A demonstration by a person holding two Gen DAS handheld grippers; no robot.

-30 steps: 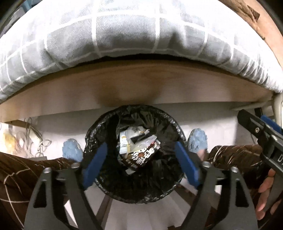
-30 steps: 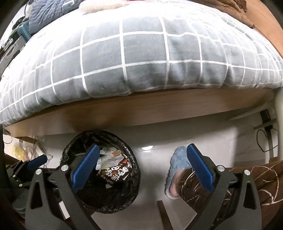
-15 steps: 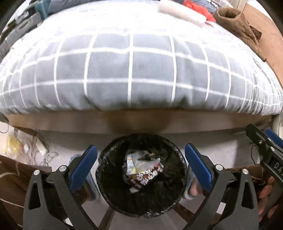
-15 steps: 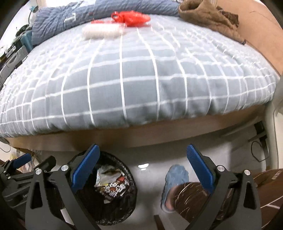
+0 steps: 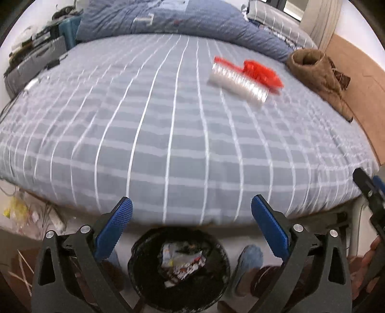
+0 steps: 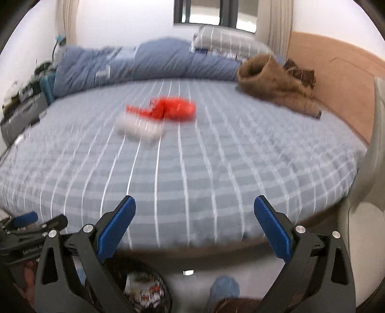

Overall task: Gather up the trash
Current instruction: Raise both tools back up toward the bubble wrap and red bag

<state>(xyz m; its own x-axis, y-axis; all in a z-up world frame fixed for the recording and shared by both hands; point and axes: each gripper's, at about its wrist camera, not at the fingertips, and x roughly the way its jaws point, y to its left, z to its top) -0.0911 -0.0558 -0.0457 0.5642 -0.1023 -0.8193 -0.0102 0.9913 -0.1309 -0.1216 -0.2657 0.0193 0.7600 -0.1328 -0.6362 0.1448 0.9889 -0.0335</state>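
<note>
Ahead, beyond the bin (image 5: 178, 267), the red-and-white brush (image 6: 154, 118) lay crosswise; left gripper (image 5: 191, 226) and right gripper (image 6: 195, 226) gaped wide, empty, the right seeming nearer.

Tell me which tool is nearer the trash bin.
Left. The left tool hangs open directly above the trash bin, the bin centered between its fingers. The right tool, also open, sits off to the bin's right, toward the slippered foot.

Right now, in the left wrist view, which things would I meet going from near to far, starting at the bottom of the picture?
Trash bin with wrappers inside → grey checked bed cover → white and red items, blurred → blue quilt at the far end.
</note>
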